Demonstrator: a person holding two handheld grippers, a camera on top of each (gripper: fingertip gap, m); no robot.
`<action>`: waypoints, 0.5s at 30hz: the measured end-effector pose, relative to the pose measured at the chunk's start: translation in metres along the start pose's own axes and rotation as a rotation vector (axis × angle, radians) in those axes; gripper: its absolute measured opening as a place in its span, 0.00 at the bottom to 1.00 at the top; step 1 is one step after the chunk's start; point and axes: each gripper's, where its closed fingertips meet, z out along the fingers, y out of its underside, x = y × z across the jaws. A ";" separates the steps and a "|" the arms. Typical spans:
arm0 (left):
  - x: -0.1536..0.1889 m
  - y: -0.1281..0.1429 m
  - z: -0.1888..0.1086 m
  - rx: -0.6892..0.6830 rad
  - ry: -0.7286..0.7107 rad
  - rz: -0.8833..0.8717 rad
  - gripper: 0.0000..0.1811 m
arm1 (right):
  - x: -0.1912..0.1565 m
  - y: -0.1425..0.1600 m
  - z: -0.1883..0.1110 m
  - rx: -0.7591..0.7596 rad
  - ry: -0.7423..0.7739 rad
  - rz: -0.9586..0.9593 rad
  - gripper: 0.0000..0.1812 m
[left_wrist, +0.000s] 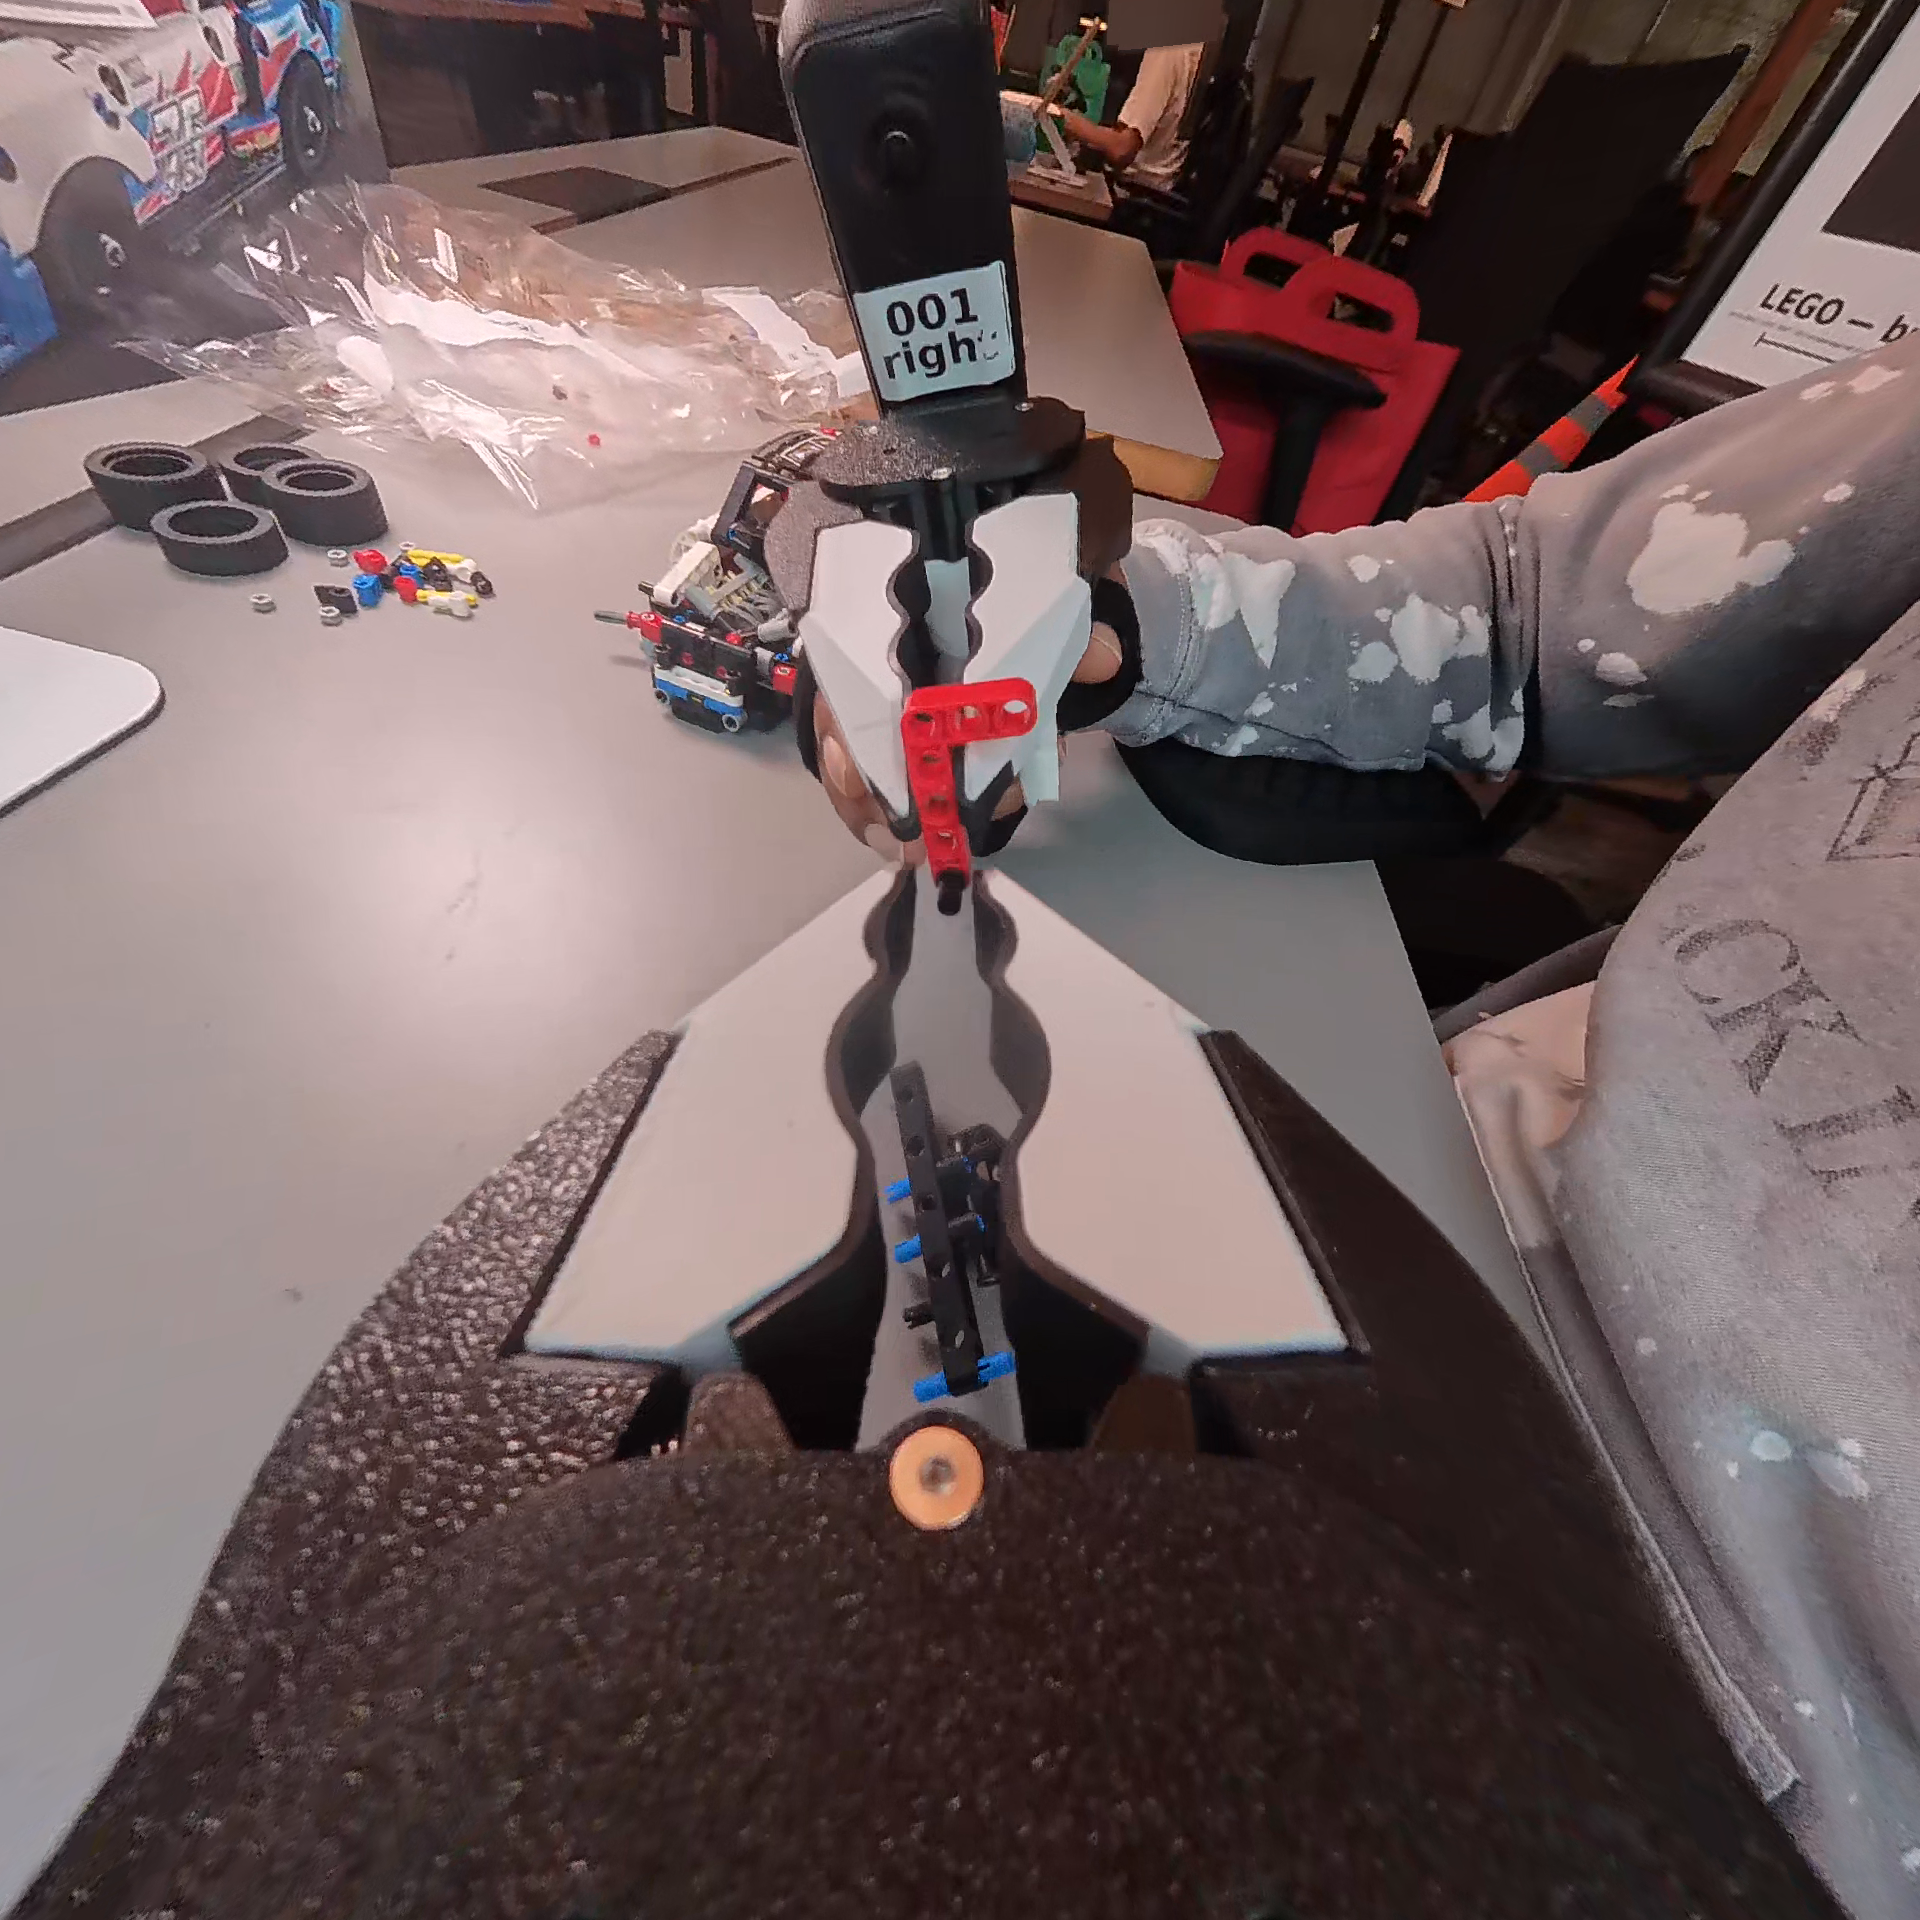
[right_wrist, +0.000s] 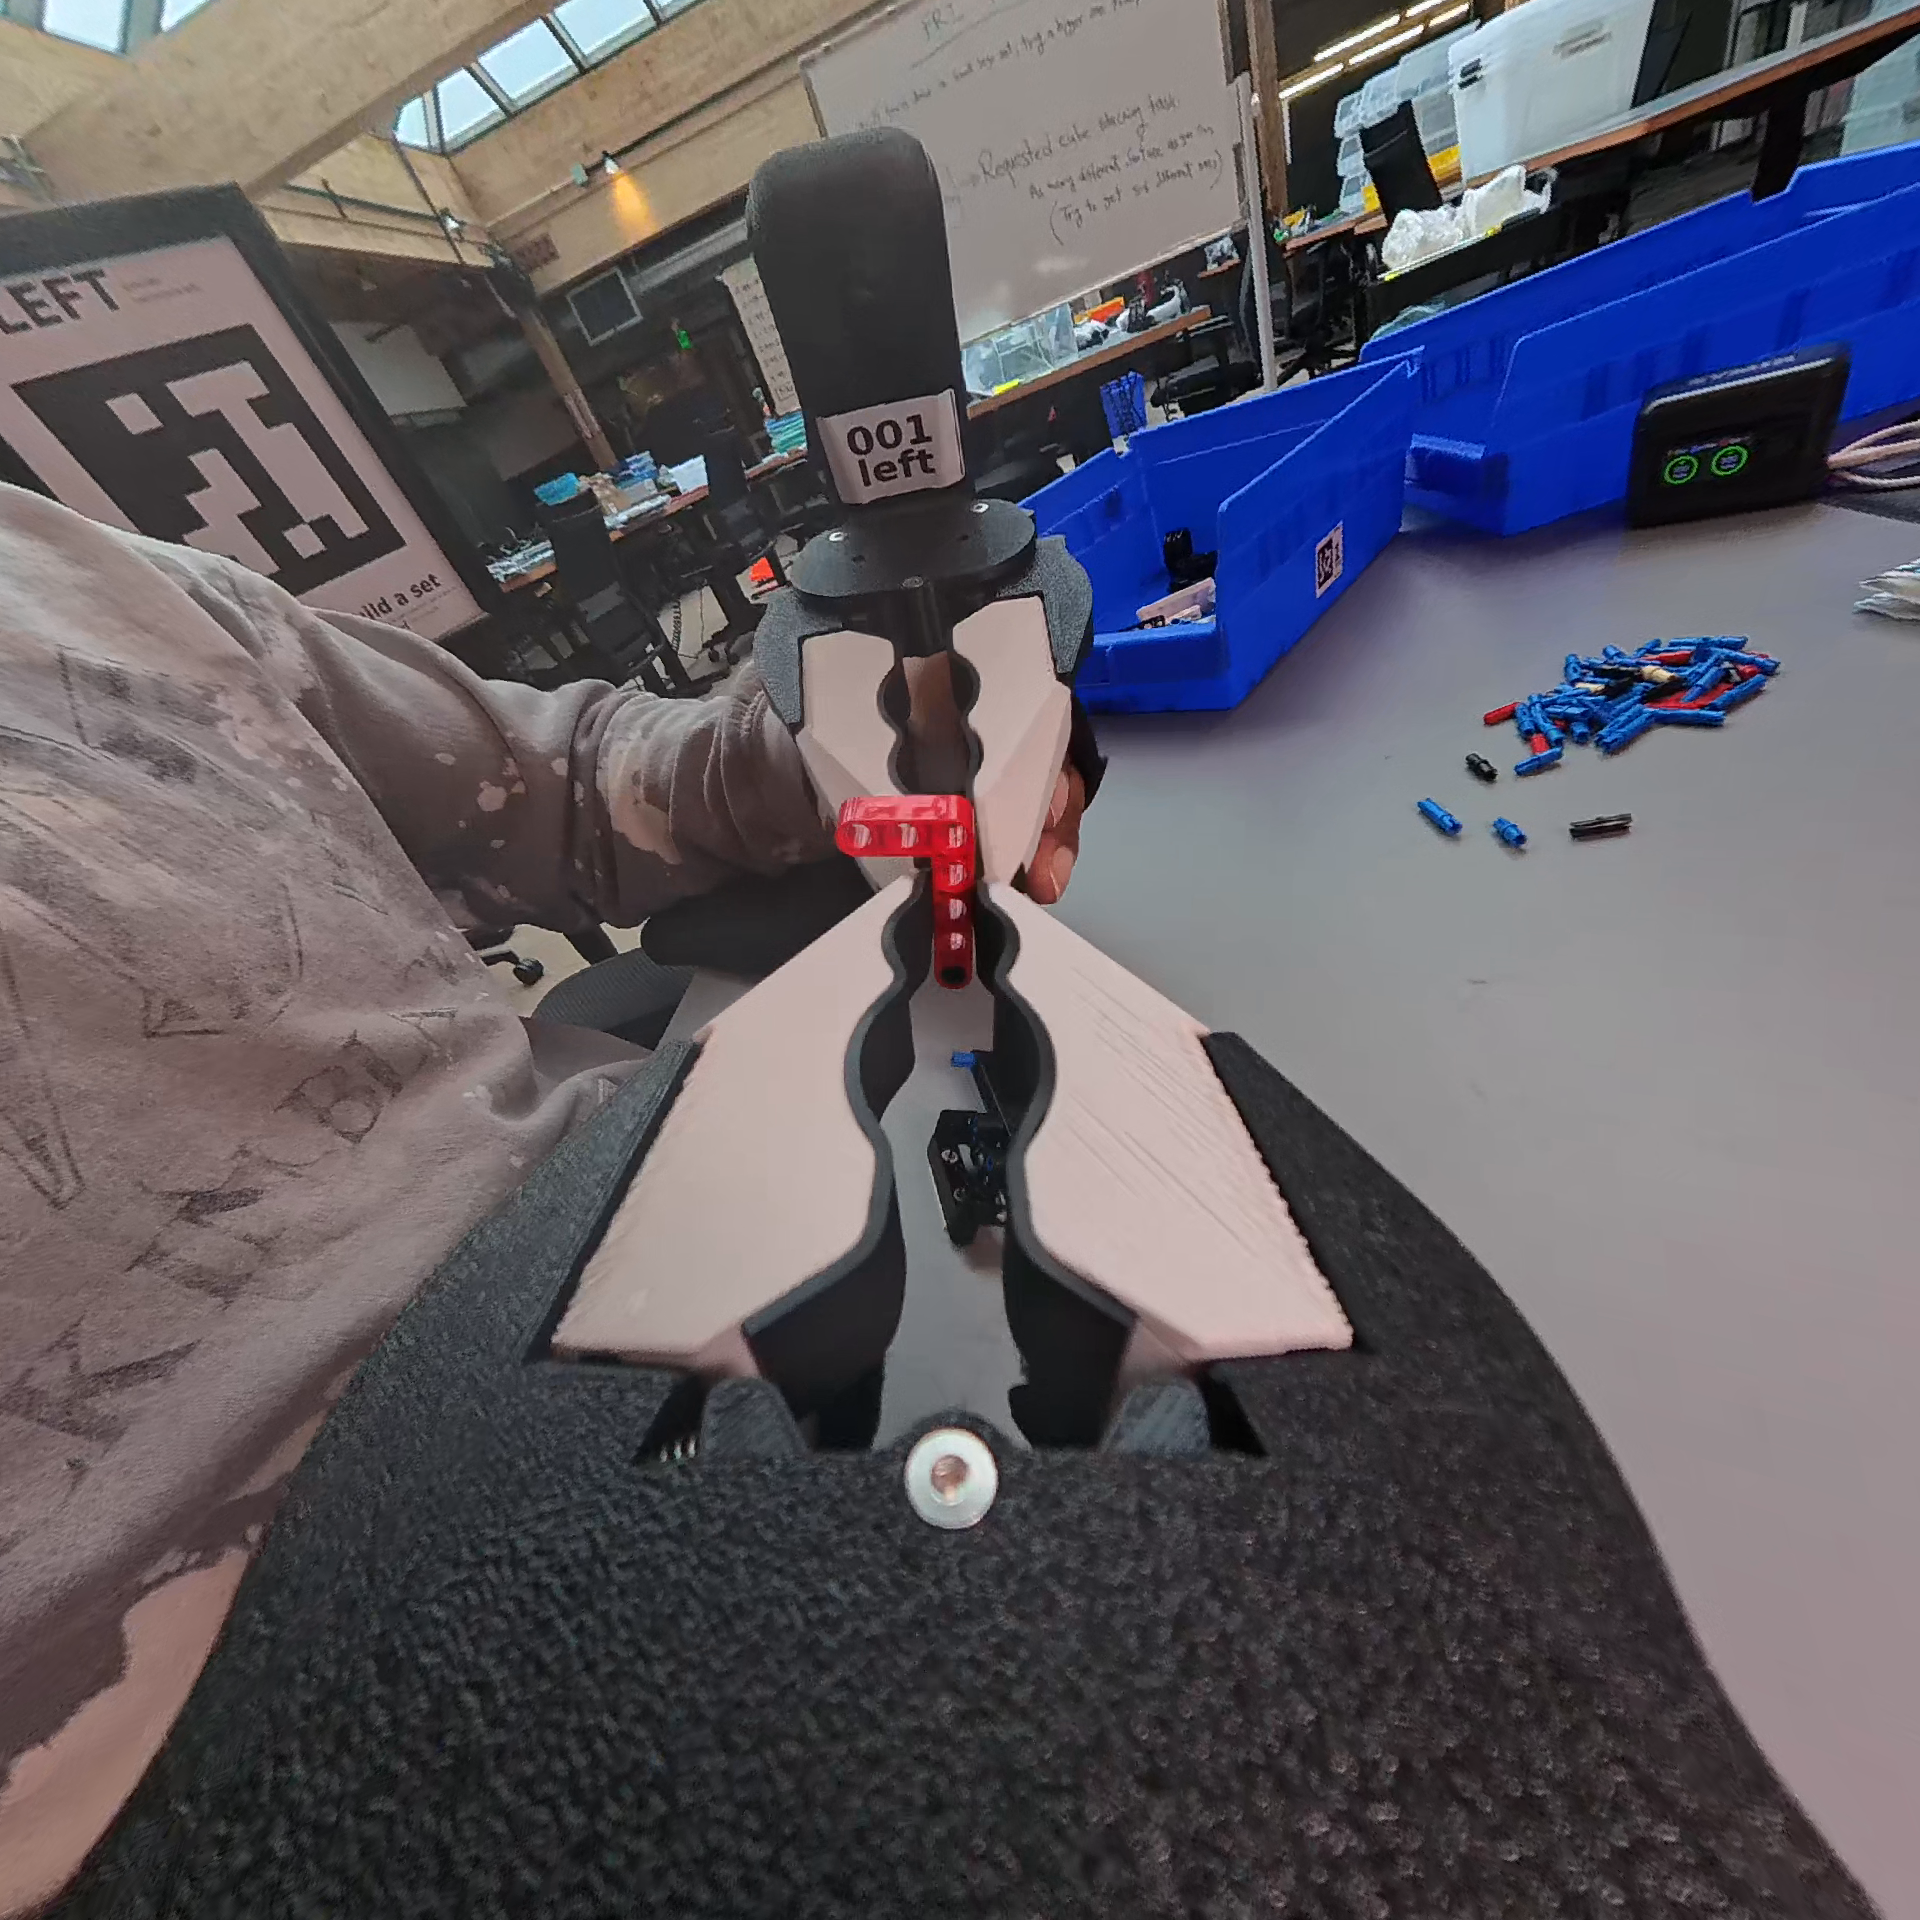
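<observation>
Two grippers meet tip to tip above the grey table. Right gripper pinches a red L-shaped brick; left gripper presses on its black pin. Black brick assembly lies below.

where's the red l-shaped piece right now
In both wrist views the red L-shaped piece sits mid-air between the facing grippers, held by the right gripper, above the grey table.

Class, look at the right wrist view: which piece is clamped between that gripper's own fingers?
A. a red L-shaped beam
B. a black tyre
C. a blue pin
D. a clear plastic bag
A: the red L-shaped beam has its long arm pinched between the fingertips of the right gripper.
</observation>
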 end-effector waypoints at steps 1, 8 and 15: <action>0.000 0.001 0.000 -0.010 0.004 0.000 0.06 | 0.000 -0.001 0.000 0.003 0.007 -0.011 0.04; 0.004 0.002 0.005 -0.016 0.011 0.002 0.02 | -0.004 -0.004 -0.002 0.014 -0.010 -0.007 0.04; 0.004 0.005 0.005 -0.002 0.041 -0.058 0.03 | -0.003 0.003 -0.001 -0.030 0.003 -0.028 0.04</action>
